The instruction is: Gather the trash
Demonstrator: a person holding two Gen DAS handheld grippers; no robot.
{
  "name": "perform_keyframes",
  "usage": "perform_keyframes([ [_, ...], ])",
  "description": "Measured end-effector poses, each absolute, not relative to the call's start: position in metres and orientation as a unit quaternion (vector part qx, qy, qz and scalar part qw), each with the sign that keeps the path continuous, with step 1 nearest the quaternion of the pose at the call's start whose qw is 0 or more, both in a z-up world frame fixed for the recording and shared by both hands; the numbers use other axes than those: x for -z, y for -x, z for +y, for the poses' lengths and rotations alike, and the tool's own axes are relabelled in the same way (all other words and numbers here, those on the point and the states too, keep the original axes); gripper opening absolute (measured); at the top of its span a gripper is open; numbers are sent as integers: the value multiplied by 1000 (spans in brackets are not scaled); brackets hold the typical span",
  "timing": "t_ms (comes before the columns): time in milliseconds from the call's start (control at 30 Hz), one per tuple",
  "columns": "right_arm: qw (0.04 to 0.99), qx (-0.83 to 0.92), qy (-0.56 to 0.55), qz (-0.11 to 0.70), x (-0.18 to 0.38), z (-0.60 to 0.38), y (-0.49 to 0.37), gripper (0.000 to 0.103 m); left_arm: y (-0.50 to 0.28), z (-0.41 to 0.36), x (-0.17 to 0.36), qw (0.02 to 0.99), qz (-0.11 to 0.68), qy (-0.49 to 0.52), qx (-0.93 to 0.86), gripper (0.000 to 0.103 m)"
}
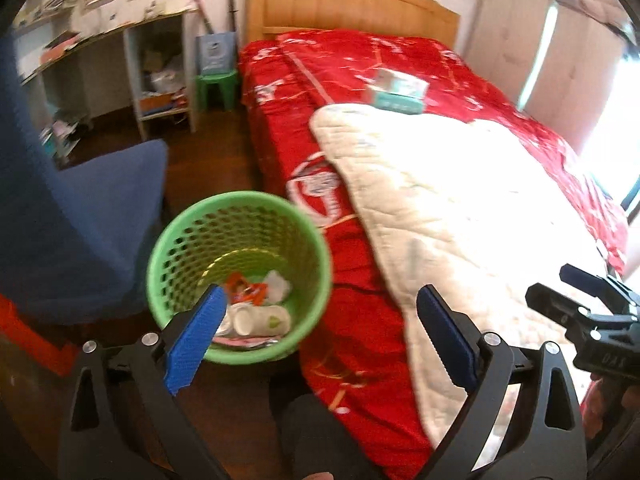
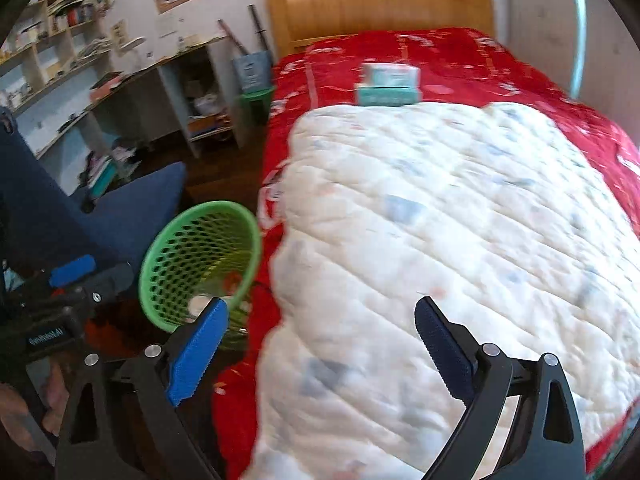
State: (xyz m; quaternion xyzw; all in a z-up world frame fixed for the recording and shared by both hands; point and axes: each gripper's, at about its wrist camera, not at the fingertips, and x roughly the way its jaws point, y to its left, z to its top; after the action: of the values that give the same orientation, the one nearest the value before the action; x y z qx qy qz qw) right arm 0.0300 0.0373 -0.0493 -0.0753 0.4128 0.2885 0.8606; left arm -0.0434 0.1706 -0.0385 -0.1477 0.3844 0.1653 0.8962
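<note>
Left tool [image 1: 320, 312] spread wide, nothing between its blue pads [image 1: 196, 336]. Held up over the gap between basket and bed, with one pad in front of the basket's near rim and the other in front of the quilt.

Right tool [image 2: 320, 316] spread wide too, nothing held. Raised above the near end of the quilt. Seen also from the left camera, at the far right edge [image 1: 592, 312].

Just past the left tool: round green plastic basket with holes in its wall [image 1: 240, 216], standing on the dark wooden floor [image 1: 208, 160], right beside the bed. Seen from the right camera too, low on the left [image 2: 192, 248].

Inside the basket: trash [image 1: 256, 308]. White paper cups lying on their sides, a crumpled white tissue, an orange wrapper.

Next to the basket: big bed with a red printed cover [image 1: 360, 320]. On top of the cover, a puffy white quilt [image 2: 460, 220].

Farther up the bed, just past the quilt's far edge: small teal and white box [image 2: 388, 84], on the red cover.

Behind that, a light wooden headboard [image 2: 380, 4].

On the left side of the room: blue cushioned seat [image 1: 100, 208], small green plastic stool [image 1: 216, 84] by the bed's far corner, white shelves full of books and papers [image 2: 80, 80].
</note>
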Motion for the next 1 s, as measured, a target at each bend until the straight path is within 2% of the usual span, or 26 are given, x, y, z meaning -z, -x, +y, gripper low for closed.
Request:
perform_keyframes([
  [533,899,-173,49,399,28,-71,-19,94,14,87,17,918,375,103,-85,97],
  [1000,909,-140,39,390,20,-101,-7,94,16,62,14,922,370,84,-75,97],
])
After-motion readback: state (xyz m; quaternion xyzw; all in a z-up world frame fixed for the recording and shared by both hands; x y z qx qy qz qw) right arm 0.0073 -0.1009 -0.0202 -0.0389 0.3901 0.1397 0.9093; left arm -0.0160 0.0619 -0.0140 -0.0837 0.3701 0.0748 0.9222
